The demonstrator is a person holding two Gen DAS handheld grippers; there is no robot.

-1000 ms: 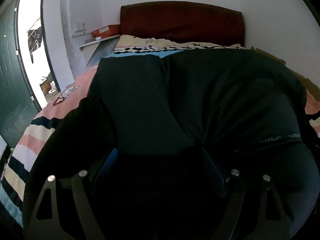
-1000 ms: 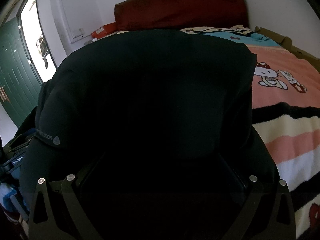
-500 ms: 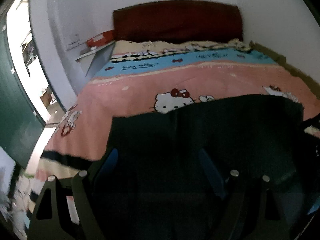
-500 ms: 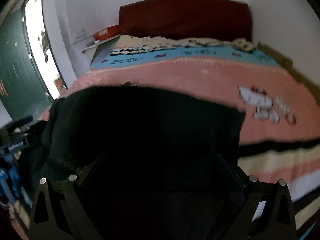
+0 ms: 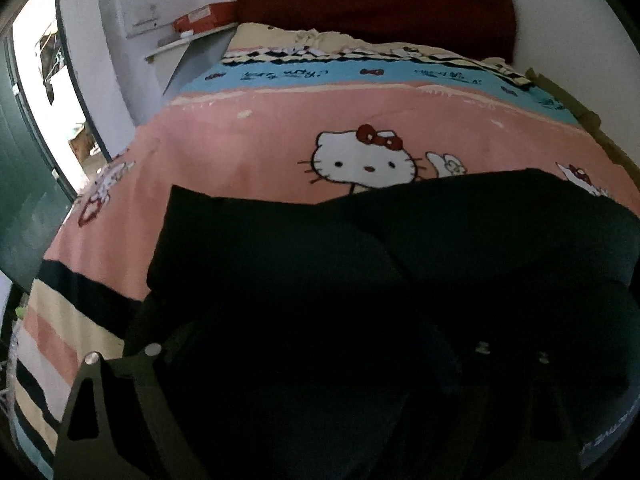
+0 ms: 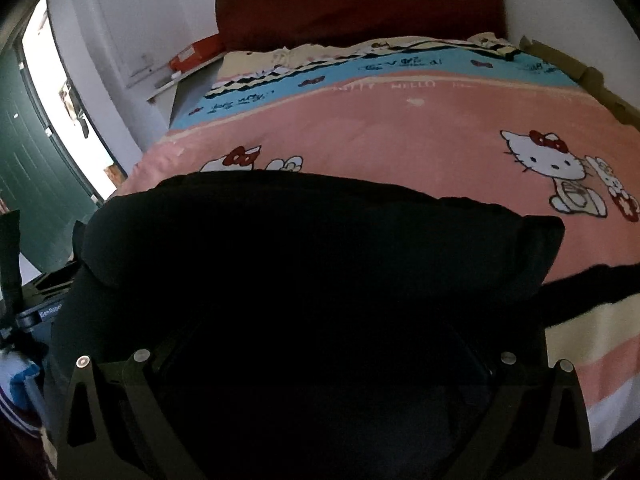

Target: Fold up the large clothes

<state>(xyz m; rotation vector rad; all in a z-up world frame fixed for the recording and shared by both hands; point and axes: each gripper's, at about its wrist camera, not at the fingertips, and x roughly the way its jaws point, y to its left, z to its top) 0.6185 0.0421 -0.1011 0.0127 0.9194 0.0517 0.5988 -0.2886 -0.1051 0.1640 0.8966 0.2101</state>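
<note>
Left claw [image 5: 316, 364]: fingertips buried under the large black fabric garment [image 5: 400, 264], which drapes over the whole front of the claw; only the dark finger frames with their silver screws show at the bottom edge. Gap between the fingers is hidden in shadow, so cannot tell whether it is spread or pinching the cloth. Right claw [image 6: 320, 364]: same condition, black garment [image 6: 304, 240] heaped over and between the finger frames, tips not visible; cannot tell its opening either, though cloth lies directly against both claws. The garment sits at the near end of the bed, bunched in a thick fold, its far edge lying across the pink cartoon-cat bedspread [image 5: 280, 140]. A white printed label shows on the cloth at lower right of the left view. The bedspread runs pink, then a blue band, toward the dark red padded headboard [image 5: 372, 4] against the white wall. An orange box [image 5: 204, 16] rests on a small shelf beside the headboard. Green door [image 6: 28, 184] stands at far left, bright opening next to it.
</note>
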